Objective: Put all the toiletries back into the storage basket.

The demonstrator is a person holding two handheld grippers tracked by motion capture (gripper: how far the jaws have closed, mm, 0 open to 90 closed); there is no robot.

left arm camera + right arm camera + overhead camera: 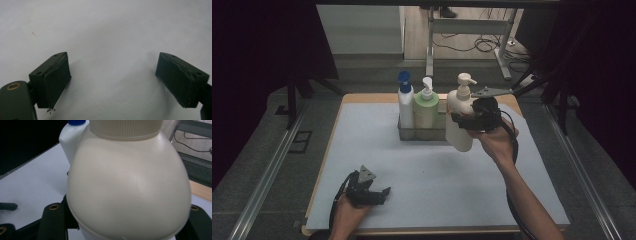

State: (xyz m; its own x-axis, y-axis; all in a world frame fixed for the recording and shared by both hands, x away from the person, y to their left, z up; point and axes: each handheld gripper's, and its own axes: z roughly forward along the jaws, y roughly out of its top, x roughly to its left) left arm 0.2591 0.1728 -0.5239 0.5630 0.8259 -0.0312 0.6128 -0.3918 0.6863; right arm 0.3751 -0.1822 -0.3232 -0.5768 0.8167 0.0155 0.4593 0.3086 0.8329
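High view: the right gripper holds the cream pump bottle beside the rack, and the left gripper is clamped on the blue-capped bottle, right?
Not quite. The left gripper is open on nothing, as the left gripper view shows; the blue-capped bottle stands in the rack.

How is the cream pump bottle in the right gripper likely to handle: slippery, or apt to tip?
The cream pump bottle looks smooth and rounded, so probably slippery in the right gripper. Tall with a pump top, it may tip when set down.

We see a white bottle with a blue cap [405, 100] and a green pump bottle [426, 110] standing side by side, touching, in a dark wire rack [422, 133] near the table's far edge. A pale sheet [362, 150] covers most of the wooden table [362, 97].
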